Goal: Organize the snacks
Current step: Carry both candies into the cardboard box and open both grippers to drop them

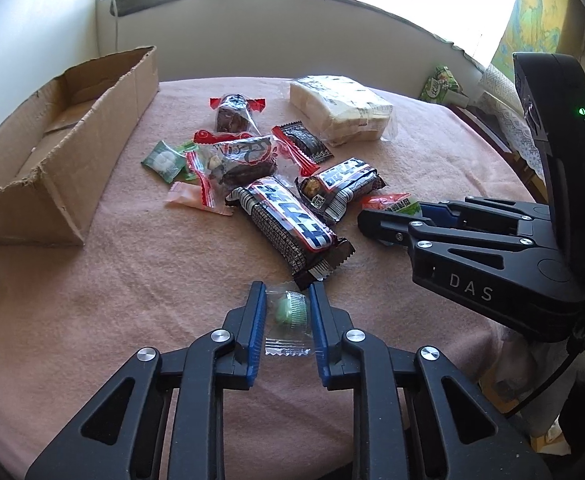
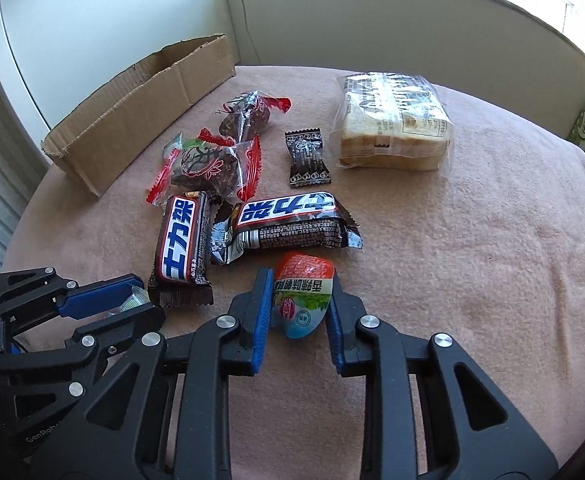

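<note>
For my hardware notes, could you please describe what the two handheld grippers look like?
Both the left gripper and the right gripper are matte black linkage frames with silver round pivot pins and ribbed blue finger pads. The right one's body, seen from the left wrist view, carries white "DAS" lettering and a lit green LED.

"DAS" on right claw (image 1: 376,222)

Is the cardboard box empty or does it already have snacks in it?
Empty as far as visible: the left view shows only bare cardboard inside the box; its near end is hidden.
</note>
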### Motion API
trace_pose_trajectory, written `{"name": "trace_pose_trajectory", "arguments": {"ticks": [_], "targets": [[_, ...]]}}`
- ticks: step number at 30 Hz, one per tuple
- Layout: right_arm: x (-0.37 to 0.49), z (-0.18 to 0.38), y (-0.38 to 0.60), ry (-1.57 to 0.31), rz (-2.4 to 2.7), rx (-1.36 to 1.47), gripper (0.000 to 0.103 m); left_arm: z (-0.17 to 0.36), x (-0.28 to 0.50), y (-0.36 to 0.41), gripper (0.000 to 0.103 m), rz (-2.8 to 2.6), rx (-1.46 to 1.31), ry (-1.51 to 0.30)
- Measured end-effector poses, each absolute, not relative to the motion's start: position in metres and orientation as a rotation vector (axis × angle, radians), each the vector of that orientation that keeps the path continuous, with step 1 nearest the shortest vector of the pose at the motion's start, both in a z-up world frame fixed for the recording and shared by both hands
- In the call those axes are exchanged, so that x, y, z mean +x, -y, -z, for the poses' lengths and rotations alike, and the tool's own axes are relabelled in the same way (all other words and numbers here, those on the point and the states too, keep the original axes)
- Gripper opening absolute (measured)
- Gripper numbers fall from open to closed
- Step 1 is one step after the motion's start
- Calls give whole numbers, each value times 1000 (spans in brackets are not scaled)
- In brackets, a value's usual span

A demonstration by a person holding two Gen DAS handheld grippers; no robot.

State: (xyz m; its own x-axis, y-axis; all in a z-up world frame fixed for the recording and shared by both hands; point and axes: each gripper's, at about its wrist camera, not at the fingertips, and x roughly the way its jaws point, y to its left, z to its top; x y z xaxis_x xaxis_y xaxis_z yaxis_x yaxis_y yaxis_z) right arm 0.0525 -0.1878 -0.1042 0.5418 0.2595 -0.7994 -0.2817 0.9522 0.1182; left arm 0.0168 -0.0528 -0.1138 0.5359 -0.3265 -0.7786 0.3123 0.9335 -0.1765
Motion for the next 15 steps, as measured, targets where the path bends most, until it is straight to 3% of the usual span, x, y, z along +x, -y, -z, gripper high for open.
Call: {"name": "trace_pose_trajectory", "arguments": {"ticks": [15], "targets": [[46,99,203,-936,-297,36,25,107,9,50,20,382,-35,-917]]}}
